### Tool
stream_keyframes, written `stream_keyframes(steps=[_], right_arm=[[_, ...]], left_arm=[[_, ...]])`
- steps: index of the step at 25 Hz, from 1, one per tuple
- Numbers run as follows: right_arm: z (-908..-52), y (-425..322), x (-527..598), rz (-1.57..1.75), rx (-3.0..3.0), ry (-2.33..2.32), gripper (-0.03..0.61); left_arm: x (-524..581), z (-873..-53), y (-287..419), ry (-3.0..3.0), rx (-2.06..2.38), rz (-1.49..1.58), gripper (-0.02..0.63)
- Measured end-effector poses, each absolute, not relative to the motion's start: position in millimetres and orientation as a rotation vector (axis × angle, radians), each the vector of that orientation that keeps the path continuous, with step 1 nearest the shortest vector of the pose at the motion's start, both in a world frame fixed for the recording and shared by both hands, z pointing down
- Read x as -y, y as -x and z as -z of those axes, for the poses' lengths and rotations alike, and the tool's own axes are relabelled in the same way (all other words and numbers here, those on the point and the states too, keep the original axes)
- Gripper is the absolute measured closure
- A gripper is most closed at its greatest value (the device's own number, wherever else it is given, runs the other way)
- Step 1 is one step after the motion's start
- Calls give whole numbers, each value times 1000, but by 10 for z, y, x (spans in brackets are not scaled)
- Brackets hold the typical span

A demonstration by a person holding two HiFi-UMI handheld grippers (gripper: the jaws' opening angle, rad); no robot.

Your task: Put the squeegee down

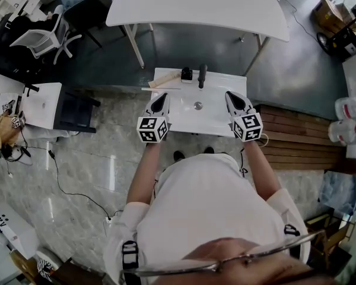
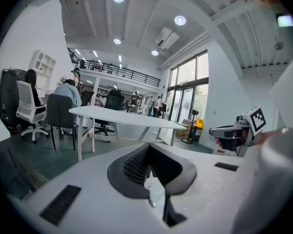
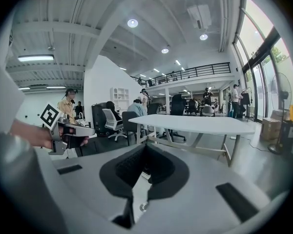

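In the head view, the squeegee (image 1: pixel 164 82), with a pale handle and a thin long blade, lies on the back left of a small white washbasin (image 1: pixel 213 120). Neither gripper touches it. My left gripper (image 1: pixel 161 97) hovers over the basin's left side, just in front of the squeegee, with its jaws shut and empty. My right gripper (image 1: pixel 231 95) hovers over the basin's right side, also shut and empty. Each gripper view shows only its own closed jaws, the left gripper (image 2: pixel 148 149) and the right gripper (image 3: pixel 144 152), pointing across the room. The squeegee is hidden in both.
A black tap (image 1: pixel 202 76) and a small black object (image 1: pixel 186 74) stand at the basin's back, with the drain (image 1: pixel 197 105) in the middle. A large white table (image 1: pixel 196 5) lies beyond. Wooden slats (image 1: pixel 296 135) are at the right, a white cabinet (image 1: pixel 41 103) at the left.
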State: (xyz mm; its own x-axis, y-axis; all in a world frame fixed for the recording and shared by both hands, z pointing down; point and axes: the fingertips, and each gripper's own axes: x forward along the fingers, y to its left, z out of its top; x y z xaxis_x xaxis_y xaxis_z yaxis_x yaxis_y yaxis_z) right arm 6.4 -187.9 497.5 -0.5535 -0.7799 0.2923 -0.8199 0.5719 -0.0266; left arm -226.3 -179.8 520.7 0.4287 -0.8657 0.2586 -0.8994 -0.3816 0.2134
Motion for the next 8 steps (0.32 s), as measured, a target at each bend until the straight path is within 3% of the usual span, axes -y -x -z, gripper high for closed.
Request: stream_keyframes(steps=[8], right_arm=[[-4967, -29, 1882, -233, 2573, -1329, 574]], left_arm=[[1793, -5206, 2313, -2357, 1534, -144, 609]])
